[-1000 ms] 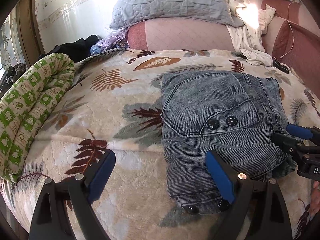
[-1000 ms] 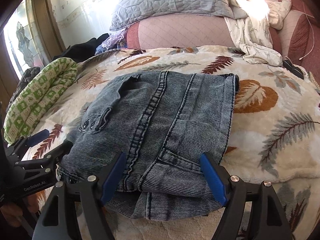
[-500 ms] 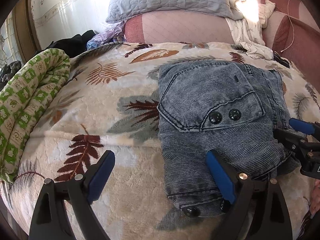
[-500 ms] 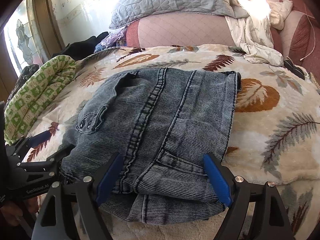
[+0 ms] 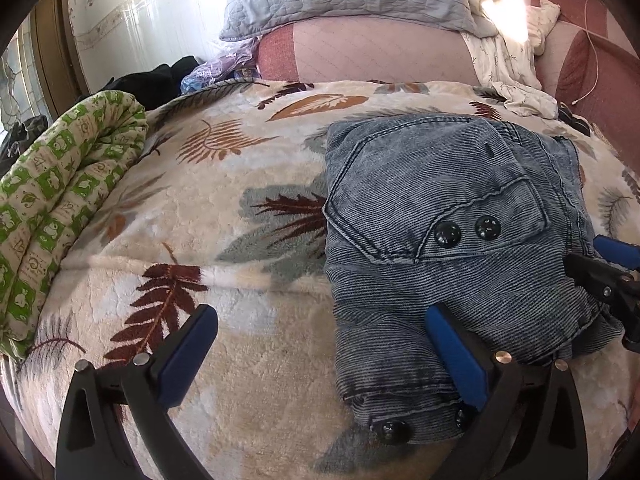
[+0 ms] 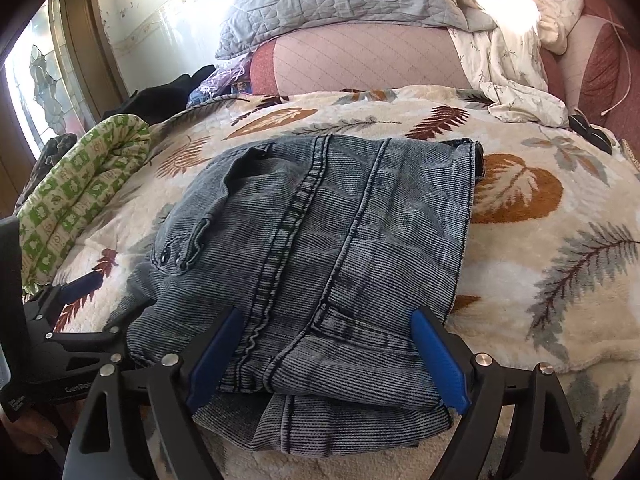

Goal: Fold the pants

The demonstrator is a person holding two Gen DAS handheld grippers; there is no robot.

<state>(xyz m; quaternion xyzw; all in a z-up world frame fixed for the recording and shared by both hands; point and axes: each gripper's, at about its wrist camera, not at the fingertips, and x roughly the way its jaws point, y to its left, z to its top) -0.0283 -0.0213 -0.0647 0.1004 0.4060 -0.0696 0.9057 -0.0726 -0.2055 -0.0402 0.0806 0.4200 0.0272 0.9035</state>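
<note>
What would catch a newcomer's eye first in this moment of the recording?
The folded, faded blue denim pants lie mid-bed on a cream plush blanket printed with leaves, two black buttons on the pocket flap. Both blue-padded grippers, left and right, hang open at the near edge. A green-patterned rolled quilt lies along the left.

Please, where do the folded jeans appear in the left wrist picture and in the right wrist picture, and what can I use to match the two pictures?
Left wrist view: the folded jeans lie right of centre, their near edge beside the gripper's right finger.
Right wrist view: the folded jeans lie in the centre, their near edge between the open fingers.
Shared landmark: the green patterned rolled blanket at the left edge of both views.
</note>
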